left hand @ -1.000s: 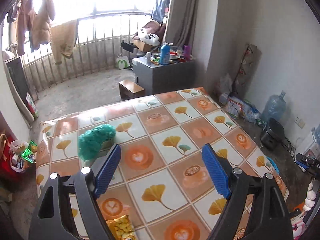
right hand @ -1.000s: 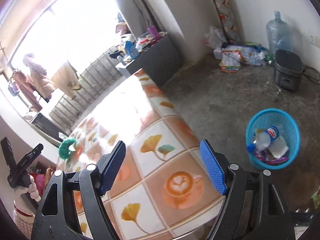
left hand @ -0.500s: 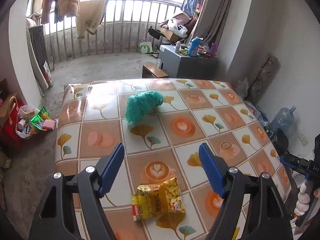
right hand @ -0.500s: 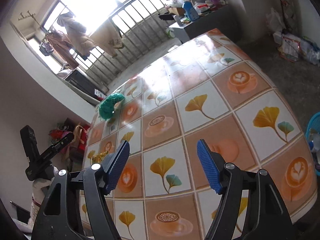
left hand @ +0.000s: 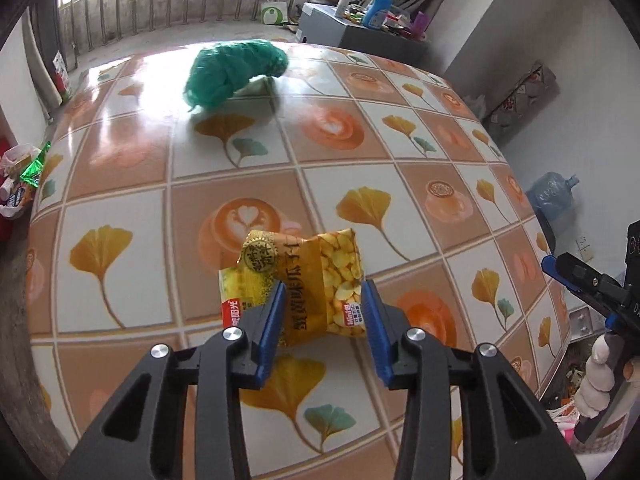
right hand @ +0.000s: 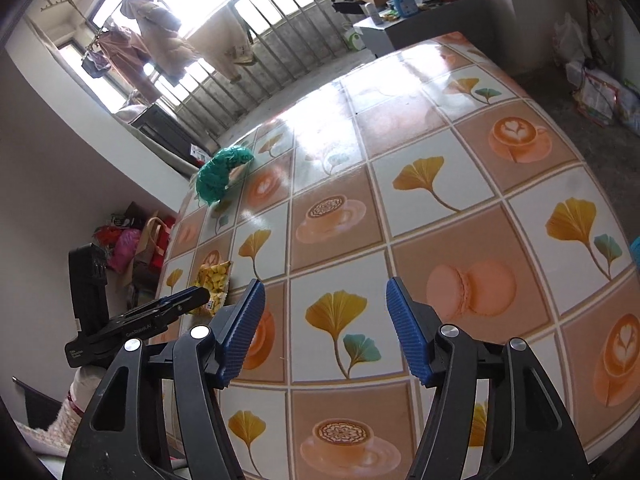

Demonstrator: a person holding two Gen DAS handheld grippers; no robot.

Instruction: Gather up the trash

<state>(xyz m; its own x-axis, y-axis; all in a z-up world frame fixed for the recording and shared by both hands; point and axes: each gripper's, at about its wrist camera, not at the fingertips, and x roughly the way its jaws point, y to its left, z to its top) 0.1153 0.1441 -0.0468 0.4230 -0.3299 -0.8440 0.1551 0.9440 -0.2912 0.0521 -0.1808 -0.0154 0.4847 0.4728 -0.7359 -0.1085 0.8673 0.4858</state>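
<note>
**Left claw closing in on the snack packet**

The tabletop (left hand: 168,216) is taking up most of both views, covered in that tiled print of ginkgo leaves and coffee cups, with window glare washing over its far end. A bundle of green netting (left hand: 234,70) is sitting out on the far left part, well apart from everything else.

The left claw (left hand: 323,320) is pointing down at the near side, and its jaws are closing with the yellow snack packet (left hand: 316,276) sitting between them. The blue pads are looking right up against the packet's sides, but I honestly can't tell if they're pressing on it. The packet is lying flat on the tabletop near the left edge.

The right claw (right hand: 325,332) is hanging over the near part of the tabletop, jaws easing inward but spread apart, nothing between them, just tile print.
</note>
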